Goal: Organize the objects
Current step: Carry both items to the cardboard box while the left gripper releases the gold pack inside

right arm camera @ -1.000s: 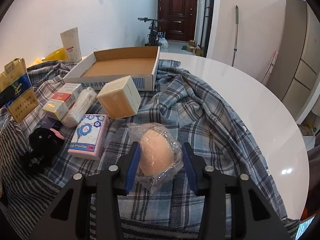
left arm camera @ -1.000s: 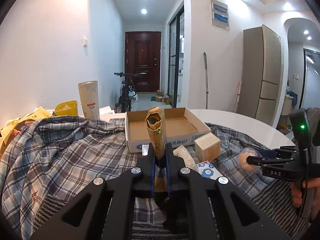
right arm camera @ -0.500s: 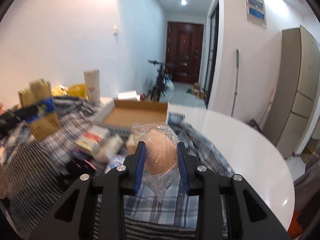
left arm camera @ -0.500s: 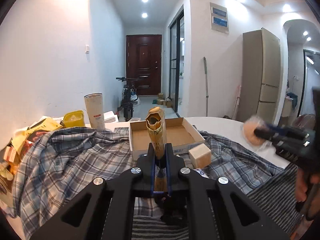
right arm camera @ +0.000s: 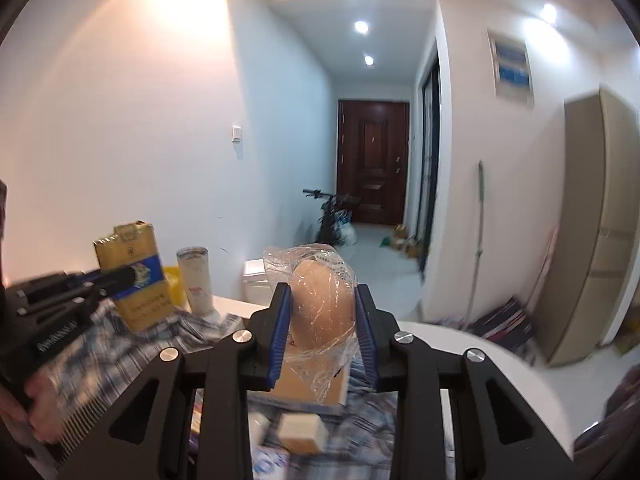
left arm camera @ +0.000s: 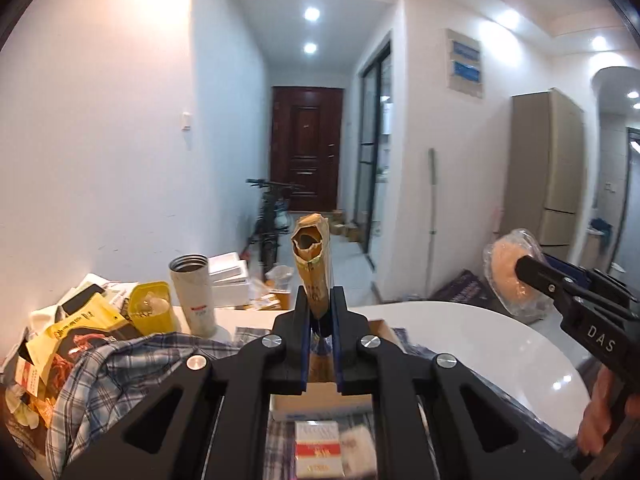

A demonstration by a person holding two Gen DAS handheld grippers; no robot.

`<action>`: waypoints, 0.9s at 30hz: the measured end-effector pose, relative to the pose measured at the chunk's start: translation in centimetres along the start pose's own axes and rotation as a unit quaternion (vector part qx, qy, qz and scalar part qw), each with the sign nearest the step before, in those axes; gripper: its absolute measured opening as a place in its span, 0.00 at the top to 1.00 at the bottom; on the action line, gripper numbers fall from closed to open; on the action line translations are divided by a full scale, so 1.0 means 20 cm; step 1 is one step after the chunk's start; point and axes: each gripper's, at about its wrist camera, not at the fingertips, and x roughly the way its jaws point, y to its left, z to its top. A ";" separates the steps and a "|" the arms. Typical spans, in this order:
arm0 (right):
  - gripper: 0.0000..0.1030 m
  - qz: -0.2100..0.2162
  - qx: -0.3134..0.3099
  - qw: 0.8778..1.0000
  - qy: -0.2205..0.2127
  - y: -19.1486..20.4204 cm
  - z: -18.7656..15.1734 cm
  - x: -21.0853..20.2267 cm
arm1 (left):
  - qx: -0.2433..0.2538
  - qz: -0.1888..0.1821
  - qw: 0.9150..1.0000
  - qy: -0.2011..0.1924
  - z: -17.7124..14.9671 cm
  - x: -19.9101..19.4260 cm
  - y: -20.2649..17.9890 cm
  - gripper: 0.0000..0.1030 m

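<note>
My left gripper [left arm camera: 320, 300] is shut on a gold cigarette pack [left arm camera: 311, 256] with a blue band and a torn-open top, held upright and edge-on. From the right wrist view the same pack [right arm camera: 144, 304] shows its broad face in the left gripper [right arm camera: 124, 276]. My right gripper [right arm camera: 322, 296] is shut on a beige round sponge in clear plastic wrap [right arm camera: 322, 308]. That wrapped sponge [left arm camera: 505, 268] also appears at the right of the left wrist view, clamped by the right gripper [left arm camera: 520, 268]. Both are raised above the open cardboard box [left arm camera: 320, 400], which the fingers partly hide.
A white round table [left arm camera: 500, 344] carries a plaid shirt [left arm camera: 120, 364], a steel tumbler [left arm camera: 194, 296], a yellow container [left arm camera: 152, 308] and snack packets [left arm camera: 68, 344]. A red-and-white pack [left arm camera: 318, 452] and a small beige box [right arm camera: 302, 432] lie below. A hand [left arm camera: 596, 428] grips each handle.
Both grippers have risen well above the table with their items. The right jaws tightened on the wrapped sponge and lifted it off the shirt, tilting up toward the hallway.
</note>
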 end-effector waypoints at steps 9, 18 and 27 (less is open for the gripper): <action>0.71 -0.003 0.022 1.000 0.018 0.01 -0.01 0.39 | -0.007 -0.035 0.999 0.012 -0.07 0.29 0.01 0.91; 0.70 -0.004 0.016 0.998 0.064 -0.03 -0.25 0.68 | -0.019 -0.063 0.989 0.130 -0.34 0.68 0.10 0.91; 0.70 -0.002 0.009 0.987 0.159 -0.06 -0.52 0.96 | -0.023 -0.084 0.970 0.227 -0.62 1.04 0.13 0.91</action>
